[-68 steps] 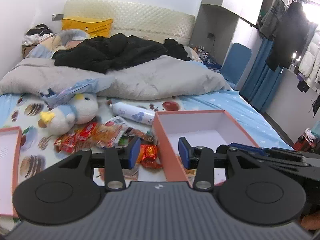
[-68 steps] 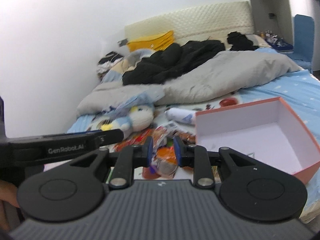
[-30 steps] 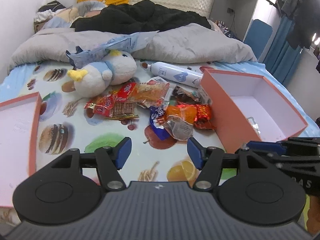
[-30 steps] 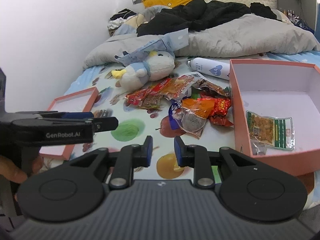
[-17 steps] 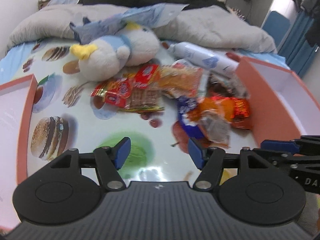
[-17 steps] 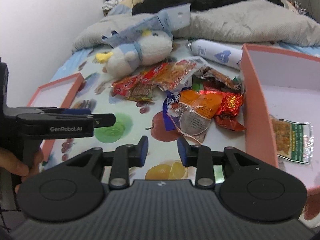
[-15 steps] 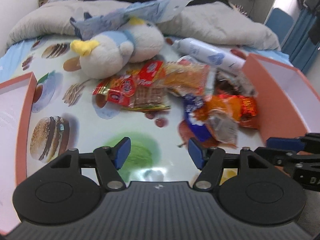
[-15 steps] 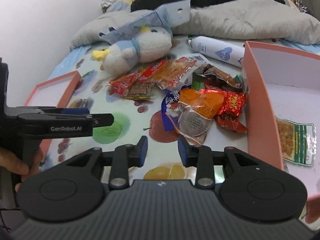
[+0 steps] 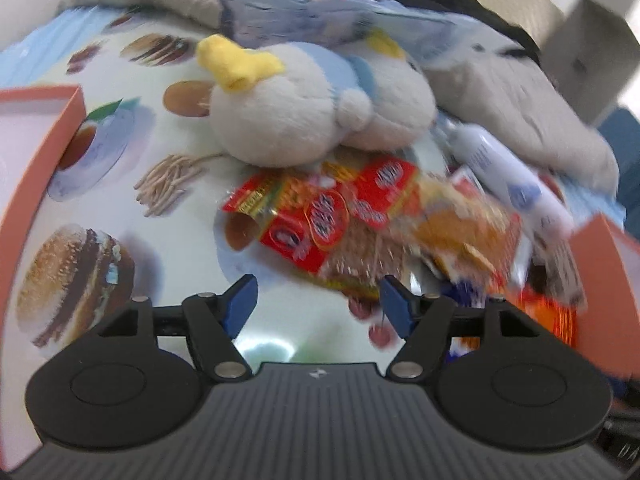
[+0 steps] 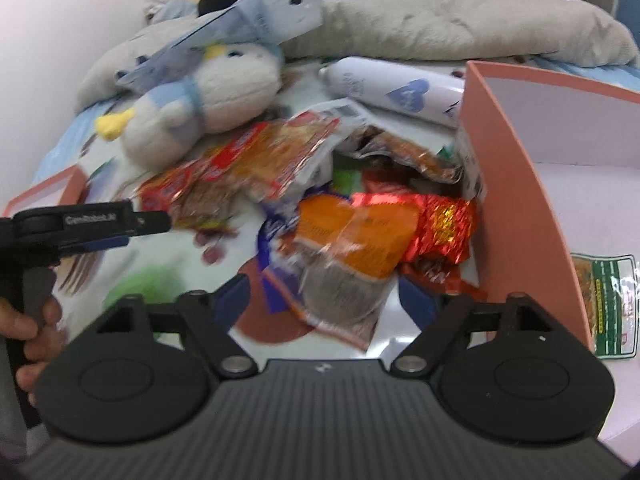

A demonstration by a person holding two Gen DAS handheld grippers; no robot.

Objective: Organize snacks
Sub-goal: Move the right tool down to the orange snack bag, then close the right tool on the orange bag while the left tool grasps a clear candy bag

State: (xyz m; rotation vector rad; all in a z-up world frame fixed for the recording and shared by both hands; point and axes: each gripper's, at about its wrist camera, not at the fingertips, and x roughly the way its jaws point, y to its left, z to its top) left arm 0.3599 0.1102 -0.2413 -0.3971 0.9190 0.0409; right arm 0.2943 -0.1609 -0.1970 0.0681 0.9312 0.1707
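Readable writing scarce: pale lettering along the side of the left gripper (image 10: pixel 150 222), blurred, seemingly "GenRobot.AI"; a barcode on a white packet flap (image 10: pixel 346 111); a blue heart printed on the white bottle (image 10: pixel 396 90), its small text illegible. Logos on the red packets (image 9: pixel 320 216) too smeared to read.

Underneath, a bedsheet (image 9: pixel 120 184) printed with burgers, fries, cherries and cups, pale blue at the edges. Behind, a rumpled grey duvet (image 10: pixel 440 16), dark clothing on top, a white wall to the left. A plush penguin (image 9: pixel 312 112) with a yellow beak lying just behind the packets, a blue paper tag (image 10: pixel 256 28) draped over it. A salmon-pink lid (image 9: pixel 36 152) at the far left.

Snack pile (image 10: pixel 352 216) heaped between the penguin and the pink box (image 10: pixel 516 184), touching the box's near wall: red wrappers, an orange clear-fronted packet (image 10: pixel 352 240), a shiny red foil one (image 10: pixel 444 228), crinkled blue and brown bags. One green-labelled packet (image 10: pixel 608 300) already flat inside the box.

Left gripper (image 9: pixel 318 300) with blue pads apart and widening slightly, nothing between them, poised over the sheet just before the red packets; a hand (image 10: pixel 32 340) on its grip. Right gripper (image 10: pixel 324 298) spreading wide, its jaws either side of the orange packet's near end, not pressing it.
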